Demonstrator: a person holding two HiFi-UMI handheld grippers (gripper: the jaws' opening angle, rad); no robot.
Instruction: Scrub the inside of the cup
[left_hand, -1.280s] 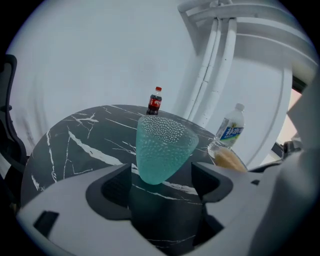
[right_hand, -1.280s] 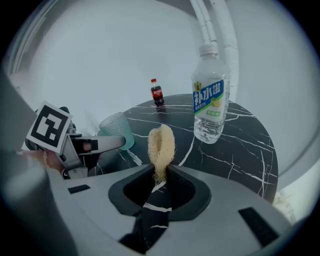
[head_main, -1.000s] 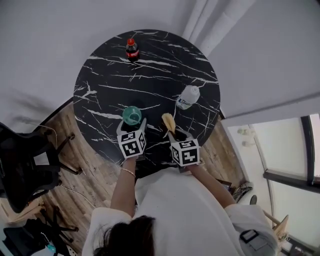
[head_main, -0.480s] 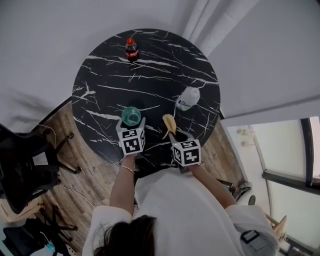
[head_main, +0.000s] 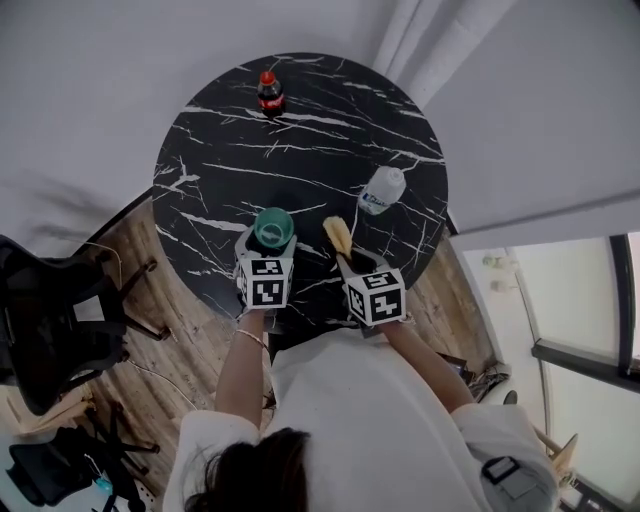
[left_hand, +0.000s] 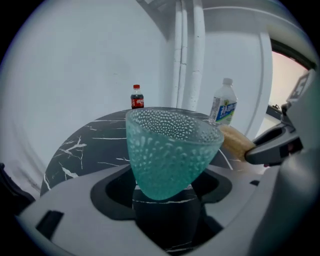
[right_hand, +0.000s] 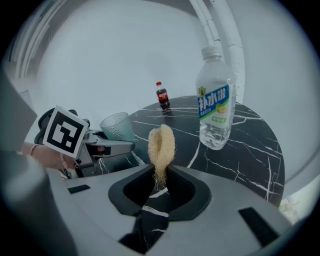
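Left gripper view is showing the left gripper (left_hand: 162, 191) clamping the teal cup (left_hand: 170, 150), just rolled toward the loofah (right_hand: 161, 145) at its right. The right gripper (right_hand: 160, 181) is pinching that loofah, readying scrubbing.

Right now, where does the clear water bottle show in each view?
Head view: water bottle, right of centre.
Left gripper view: water bottle, upper right, beyond the cup.
Right gripper view: water bottle, upper right, upright.
Shared landmark: cola bottle, farther back in every view.
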